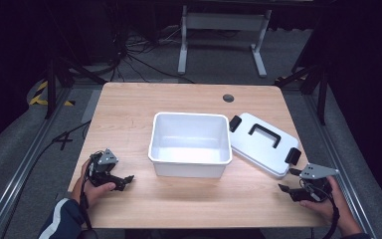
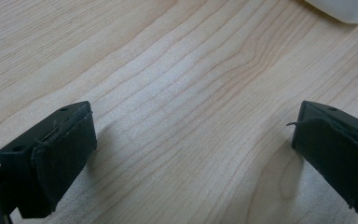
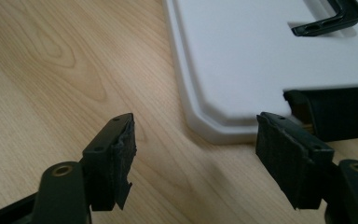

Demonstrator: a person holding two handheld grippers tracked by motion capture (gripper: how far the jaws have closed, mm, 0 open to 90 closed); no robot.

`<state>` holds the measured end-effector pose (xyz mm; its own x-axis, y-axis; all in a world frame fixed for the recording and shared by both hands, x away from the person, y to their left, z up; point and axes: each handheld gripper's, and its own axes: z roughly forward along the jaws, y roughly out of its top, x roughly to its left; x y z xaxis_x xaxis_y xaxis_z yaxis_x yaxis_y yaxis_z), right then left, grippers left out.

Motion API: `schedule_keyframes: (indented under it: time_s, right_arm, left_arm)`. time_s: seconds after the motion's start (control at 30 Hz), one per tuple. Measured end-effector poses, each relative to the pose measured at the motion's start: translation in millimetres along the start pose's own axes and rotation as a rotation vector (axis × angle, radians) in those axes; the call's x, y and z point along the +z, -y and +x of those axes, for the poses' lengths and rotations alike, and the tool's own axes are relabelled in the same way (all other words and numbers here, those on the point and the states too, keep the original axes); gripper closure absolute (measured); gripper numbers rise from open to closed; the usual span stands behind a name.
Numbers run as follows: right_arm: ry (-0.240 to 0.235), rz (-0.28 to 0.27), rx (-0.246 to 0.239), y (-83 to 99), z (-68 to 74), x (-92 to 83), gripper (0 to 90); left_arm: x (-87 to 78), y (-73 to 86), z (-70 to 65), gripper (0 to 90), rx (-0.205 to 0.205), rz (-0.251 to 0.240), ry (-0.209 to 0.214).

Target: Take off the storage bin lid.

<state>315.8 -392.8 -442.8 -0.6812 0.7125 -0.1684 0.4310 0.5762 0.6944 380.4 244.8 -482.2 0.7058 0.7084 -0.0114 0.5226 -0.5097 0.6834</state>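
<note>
From the high view, a white tub [image 1: 190,144] stands open at the middle of the wooden worktop [image 1: 129,107]; its lid [image 1: 263,144] lies flat just to the right, one corner close against the tub's rim, with a black handle [image 1: 264,134] on top and a black clasp [image 1: 293,156] at each short end. The left gripper [image 1: 122,181] rests in a hand [image 1: 97,186] at the near left, well apart from the tub; the right gripper [image 1: 289,180] sits in the other hand at the near right, just beside the lid's near corner.

The left gripper view adds what the high view cannot: the pads [image 2: 63,161] stand wide over bare wood grain, nothing between them, and a sliver of the tub [image 2: 349,11] shows at the top right corner.

The right gripper view gives the close detail; its gripper [image 3: 193,154] stands wide with nothing held, low above the worktop, the lid's bevelled corner [image 3: 214,123] lying just beyond the gap; the near clasp [image 3: 340,112] sits right behind the right-hand pad, though whether they touch cannot be told; the handle [image 3: 328,21] lies in its recess at the top edge.
</note>
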Motion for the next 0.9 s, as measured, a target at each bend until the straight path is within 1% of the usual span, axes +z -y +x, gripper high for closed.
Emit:
schedule_keyframes:
  time_s: [0.03, 0.13, 0.17, 0.2, 0.23, 0.27, 0.3, 0.33, 0.37, 0.47, 0.53, 0.9]
  right_arm:
    - [-0.002, -0.001, 0.005, 2.7, 0.5, 1.2, 28.9]
    - [-0.021, -0.007, 0.042, 10.8, 0.5, 5.1, 28.7]
    - [-0.021, -0.007, 0.042, 10.8, 0.5, 5.1, 28.7]
    - [-0.032, -0.020, 0.076, 16.5, -0.2, 8.7, 27.0]
    - [-0.030, -0.024, 0.084, 18.5, -0.5, 10.3, 25.0]
    - [-0.036, -0.044, 0.105, 21.3, -1.6, 11.5, 23.7]
    - [-0.048, -0.054, 0.140, 23.4, -3.2, 13.0, 23.1]
    - [-0.040, -0.052, 0.160, 23.7, -4.3, 12.7, 23.0]
    - [-0.030, -0.049, 0.166, 23.8, -4.5, 12.7, 22.4]
    - [-0.031, -0.048, 0.164, 23.8, -4.3, 12.8, 21.9]
    - [-0.030, -0.048, 0.164, 23.8, -4.3, 12.9, 21.9]
    - [-0.019, -0.048, 0.170, 24.1, -4.2, 12.8, 21.7]
  left_arm:
    - [0.0, 0.0, 0.0, 0.2, 0.000, 0.000, 0.000]
    - [0.0, 0.0, 0.0, 0.2, 0.000, 0.000, 0.000]
    - [0.0, 0.0, 0.0, 0.2, 0.000, 0.000, 0.000]
    - [0.1, 0.0, 0.0, 0.2, 0.000, -0.001, 0.000]
    - [0.2, -0.2, 0.4, 0.2, 0.004, -0.002, 0.000]
    - [0.4, -0.3, 0.4, 0.1, 0.004, -0.002, 0.001]
    - [0.6, -0.1, -0.5, 0.1, -0.010, -0.003, 0.004]
    - [0.6, -0.1, -0.5, 0.1, -0.010, -0.002, 0.005]
    - [0.6, 0.0, -0.5, 0.1, -0.010, -0.002, 0.005]
    - [0.6, 0.0, -0.6, 0.2, -0.010, -0.002, 0.004]
    - [0.3, -0.2, 0.4, 0.2, 0.006, -0.002, 0.002]
    - [-0.2, 0.2, 0.1, 0.2, 0.005, 0.000, 0.004]
